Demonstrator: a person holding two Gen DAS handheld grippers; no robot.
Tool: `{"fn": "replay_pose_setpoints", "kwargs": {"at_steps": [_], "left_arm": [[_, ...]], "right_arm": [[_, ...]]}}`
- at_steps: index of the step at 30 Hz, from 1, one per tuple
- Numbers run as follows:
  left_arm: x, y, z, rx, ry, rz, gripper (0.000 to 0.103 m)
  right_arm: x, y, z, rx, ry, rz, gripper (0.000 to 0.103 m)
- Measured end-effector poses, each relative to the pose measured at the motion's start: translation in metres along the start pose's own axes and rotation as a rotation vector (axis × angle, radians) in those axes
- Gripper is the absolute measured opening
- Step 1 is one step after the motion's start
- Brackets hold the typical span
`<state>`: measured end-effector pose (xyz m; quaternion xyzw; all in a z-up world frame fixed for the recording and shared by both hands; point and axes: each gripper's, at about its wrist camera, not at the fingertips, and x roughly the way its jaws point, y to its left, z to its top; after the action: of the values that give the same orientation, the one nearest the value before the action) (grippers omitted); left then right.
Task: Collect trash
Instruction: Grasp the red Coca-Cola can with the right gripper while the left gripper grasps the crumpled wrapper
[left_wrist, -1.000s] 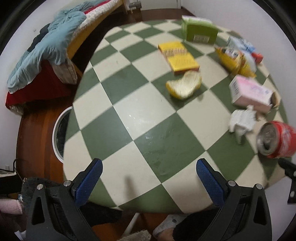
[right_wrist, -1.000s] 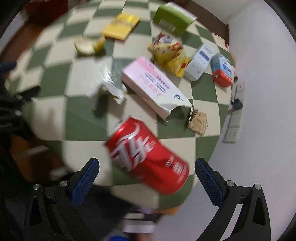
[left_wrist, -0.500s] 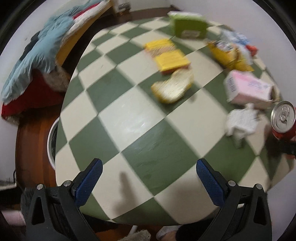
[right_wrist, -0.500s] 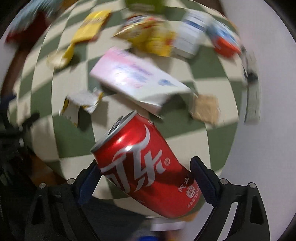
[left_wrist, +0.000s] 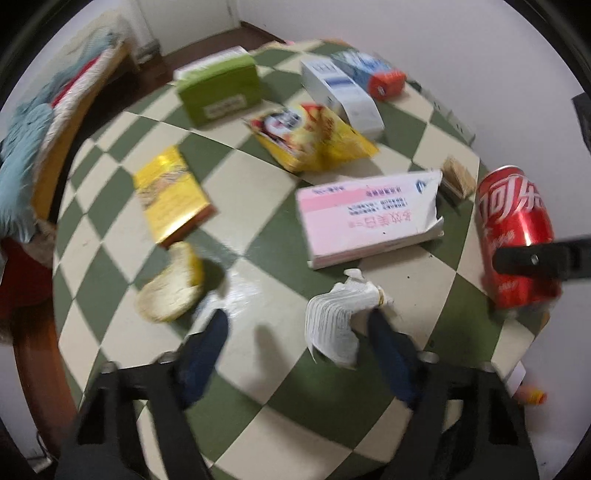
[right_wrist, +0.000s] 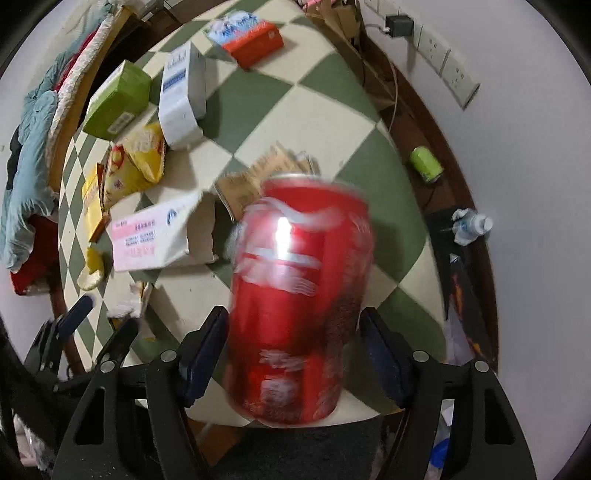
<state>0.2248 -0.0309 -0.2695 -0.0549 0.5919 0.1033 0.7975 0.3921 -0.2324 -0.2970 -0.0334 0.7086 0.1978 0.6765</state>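
The round green-and-cream checkered desk (left_wrist: 266, 243) is carrying most of the clutter, with a bed heaped with blue and red bedding (left_wrist: 22, 162) sitting beyond its left edge. On the desk, the flat pink-and-white cardboard box (left_wrist: 365, 218) with a torn end is lying near the middle, a green carton (left_wrist: 221, 92) and a white-and-blue carton (left_wrist: 343, 92) are standing further back, and a yellow crumpled snack bag (left_wrist: 314, 136) is lying between them and the pink box. A yellow foil packet (left_wrist: 170, 192) and a pale round wrapper (left_wrist: 170, 288) are resting toward the left.

The right hand-held gripper (right_wrist: 295, 354) is pinching the red aluminium soda can (right_wrist: 299, 295) between its blue-padded fingers (right_wrist: 203, 354), holding it upright just at the near right edge of the desk; from the left wrist view the same can (left_wrist: 517, 236) is showing with a black finger across its side.

The left hand-held gripper (left_wrist: 295, 347) is angling low over the desk with its fingers spread, and the crumpled white paper (left_wrist: 340, 325) is lying against the inner side of its right finger, with the left finger well apart from it. A small brown cardboard scrap (left_wrist: 458, 177) is sitting between the pink box and the can.
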Motion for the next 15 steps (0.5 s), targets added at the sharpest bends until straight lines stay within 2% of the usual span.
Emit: {"fn": "replay_pose_setpoints", "kwargs": {"at_steps": [1, 3, 6, 7, 8, 15], "left_arm": [[0.005, -0.001, 0.002, -0.003, 0.012, -0.005, 0.051], [0.011, -0.001, 0.006, -0.025, 0.013, -0.019, 0.03], [0.011, 0.001, 0.007, -0.054, -0.004, -0.03, 0.018], [0.011, 0.0, 0.007, -0.056, -0.007, -0.023, 0.018], [0.01, 0.0, 0.006, -0.055, -0.014, -0.012, 0.017], [-0.021, 0.004, -0.016, -0.067, -0.081, 0.042, 0.014]], "right_arm": [[0.004, -0.002, -0.003, 0.003, 0.006, 0.01, 0.075], [0.015, 0.005, -0.004, 0.01, 0.005, 0.017, 0.075], [0.021, 0.006, -0.006, 0.02, -0.028, 0.019, 0.075], [0.019, 0.007, -0.008, 0.018, -0.047, 0.018, 0.07], [0.019, 0.008, -0.01, 0.013, -0.06, 0.02, 0.069], [0.001, 0.01, -0.028, 0.022, -0.175, 0.027, 0.068]]}}
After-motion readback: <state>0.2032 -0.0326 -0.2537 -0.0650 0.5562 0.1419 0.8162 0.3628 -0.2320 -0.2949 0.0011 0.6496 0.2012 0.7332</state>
